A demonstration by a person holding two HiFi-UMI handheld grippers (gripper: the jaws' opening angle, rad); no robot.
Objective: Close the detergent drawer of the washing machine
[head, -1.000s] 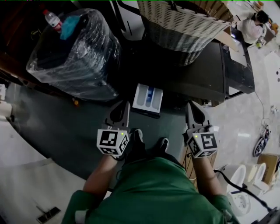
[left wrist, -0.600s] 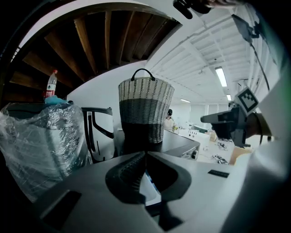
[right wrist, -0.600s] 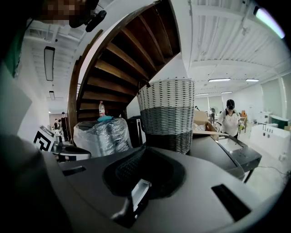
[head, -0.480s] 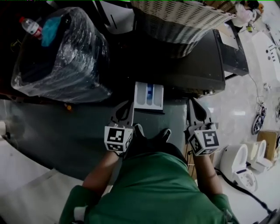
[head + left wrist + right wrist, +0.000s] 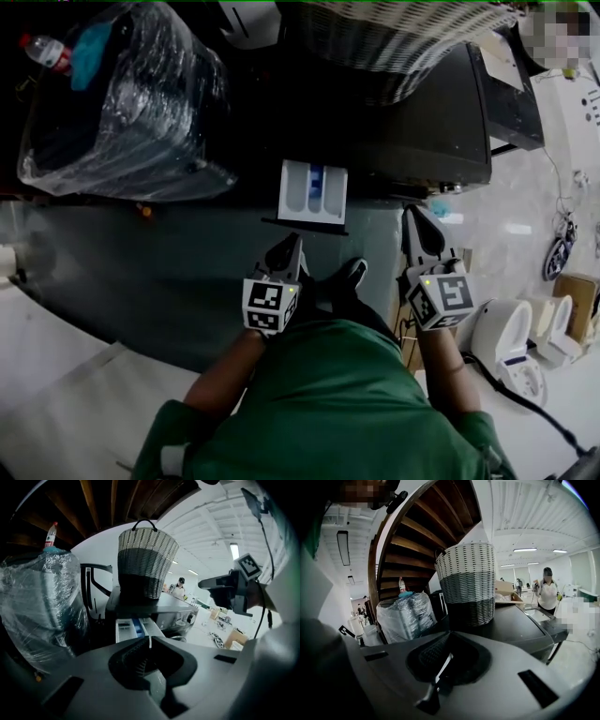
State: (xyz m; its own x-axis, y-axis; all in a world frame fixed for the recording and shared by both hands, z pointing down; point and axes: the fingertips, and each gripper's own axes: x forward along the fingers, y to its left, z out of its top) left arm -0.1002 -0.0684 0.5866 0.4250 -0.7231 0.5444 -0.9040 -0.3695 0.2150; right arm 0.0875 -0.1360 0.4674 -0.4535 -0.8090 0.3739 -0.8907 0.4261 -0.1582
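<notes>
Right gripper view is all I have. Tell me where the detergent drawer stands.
Observer: The detergent drawer is pulled out of the washing machine, to the left of your right tongs.
Operator: Report the left tongs.
Observer: The left tongs are shut and empty, short of the drawer's front edge and not touching it.
Operator: Describe the drawer's inside.
Observer: The left gripper view shows white compartments with a blue section in the middle.

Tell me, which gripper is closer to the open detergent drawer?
The left. The left gripper sits just in front of the detergent drawer, pointing toward its front; the right gripper is farther away, off to the drawer's right.
</notes>
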